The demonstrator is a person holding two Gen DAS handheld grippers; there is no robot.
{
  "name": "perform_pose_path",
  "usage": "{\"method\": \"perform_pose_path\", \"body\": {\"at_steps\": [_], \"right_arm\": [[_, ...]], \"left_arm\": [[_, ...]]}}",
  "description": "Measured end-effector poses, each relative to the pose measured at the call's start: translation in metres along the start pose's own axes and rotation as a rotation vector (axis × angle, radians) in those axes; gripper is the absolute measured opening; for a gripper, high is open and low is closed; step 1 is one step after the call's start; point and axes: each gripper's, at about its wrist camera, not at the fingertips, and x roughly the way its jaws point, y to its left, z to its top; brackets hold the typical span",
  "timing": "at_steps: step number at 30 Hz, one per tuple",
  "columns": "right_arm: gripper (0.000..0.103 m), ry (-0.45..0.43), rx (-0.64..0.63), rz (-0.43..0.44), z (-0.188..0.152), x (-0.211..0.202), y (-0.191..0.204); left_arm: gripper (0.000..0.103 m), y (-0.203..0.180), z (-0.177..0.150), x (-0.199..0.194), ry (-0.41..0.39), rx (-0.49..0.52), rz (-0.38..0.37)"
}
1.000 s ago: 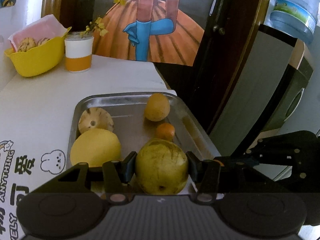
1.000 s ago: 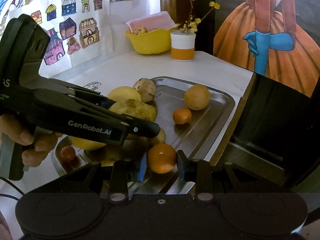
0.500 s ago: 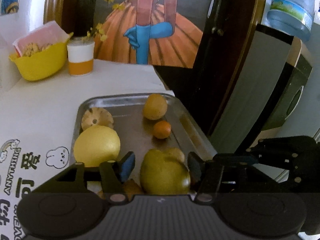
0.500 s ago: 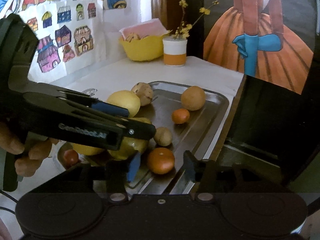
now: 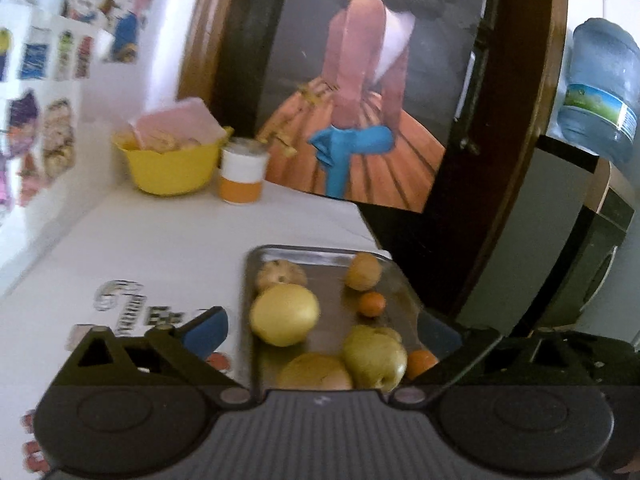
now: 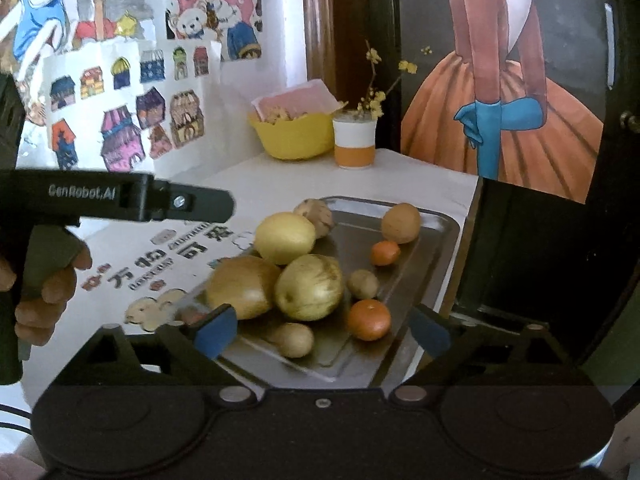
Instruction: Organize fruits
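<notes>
Seemingly between picks, the left gripper [image 5: 320, 336] in the left wrist view hangs spread wide and empty above the near end of the metal tray [image 5: 320, 251], which sits at the table's right edge. All the fruit lies inside the tray: a big yellow one [image 5: 285, 314] by the left rim, a green pear-like one [image 5: 374, 358] near the front, a small orange [image 5: 372, 305] farther in. This view is blurred, and the gripper body cuts off the nearest fruit. From the right wrist view, the right gripper [image 6: 320, 332] is likewise wide and holding nothing, poised over the tray's near edge [image 6: 360, 376], likely lined up toward the nearer orange [image 6: 369, 319]. A hand [image 6: 44, 284] gripping the other tool shows at the left; its claw is out of frame.
</notes>
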Motion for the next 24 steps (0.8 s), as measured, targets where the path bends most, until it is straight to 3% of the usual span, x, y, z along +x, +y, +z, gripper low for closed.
{"method": "perform_pose_path", "body": {"at_steps": [5, 12, 19, 24], "right_arm": [[0.102, -0.058, 0.017, -0.024, -0.004, -0.025, 0.018], [0.102, -0.134, 0.046, -0.086, -0.017, -0.049, 0.046], [0.102, -0.205, 0.056, -0.117, -0.042, -0.064, 0.088], [0.102, -0.218, 0.164, -0.134, -0.067, -0.071, 0.106]], "left_arm": [[0.102, 0.01, -0.011, -0.035, -0.043, 0.008, 0.073], [0.102, 0.029, -0.039, -0.081, -0.068, -0.091, 0.112], [0.102, 0.046, -0.068, -0.118, -0.093, -0.097, 0.196], [0.102, 0.054, -0.087, -0.135, -0.096, -0.105, 0.242]]}}
